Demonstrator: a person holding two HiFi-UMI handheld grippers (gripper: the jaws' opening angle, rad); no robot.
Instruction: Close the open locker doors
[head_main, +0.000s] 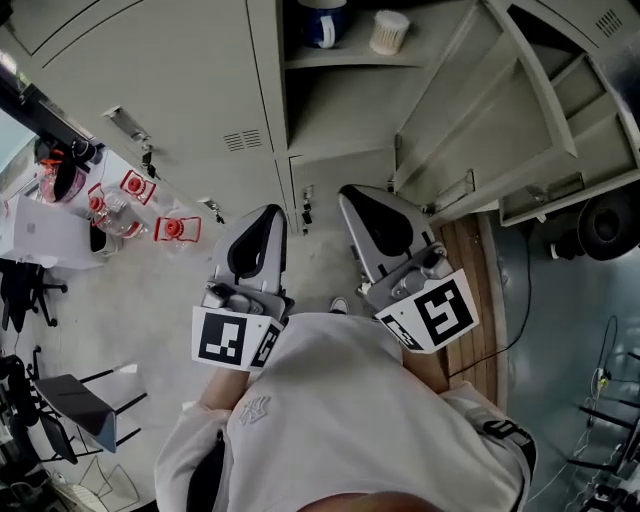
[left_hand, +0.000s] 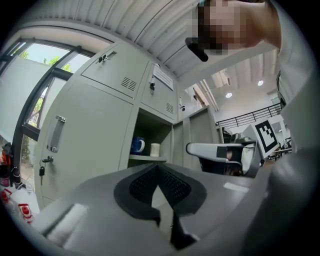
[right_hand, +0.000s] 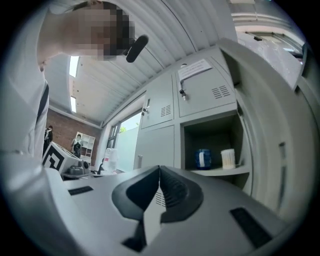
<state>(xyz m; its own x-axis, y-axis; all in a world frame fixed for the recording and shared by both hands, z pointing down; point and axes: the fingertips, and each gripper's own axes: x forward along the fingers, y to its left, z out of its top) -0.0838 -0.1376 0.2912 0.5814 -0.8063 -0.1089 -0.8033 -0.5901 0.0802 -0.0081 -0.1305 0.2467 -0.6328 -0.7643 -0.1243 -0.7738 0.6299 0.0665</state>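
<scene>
Shows open locker door (head_main: 520, 110) swung outward, long edge upright | finds right gripper (head_main: 350, 192) just left of door, closed, empty, nearer | finds left gripper (head_main: 270, 212) farther left of door, closed, empty | probably calls for swinging door leftward.

Item count, locker bay
Two claws: left claw (head_main: 263, 221), right claw (head_main: 357, 201). One blue mug (head_main: 322, 22) and one white cup (head_main: 389, 32) on one shelf (head_main: 350, 62).

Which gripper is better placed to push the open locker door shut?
Right: the right gripper sits beside the open locker door swung out on that side; the left gripper faces closed lockers.
</scene>
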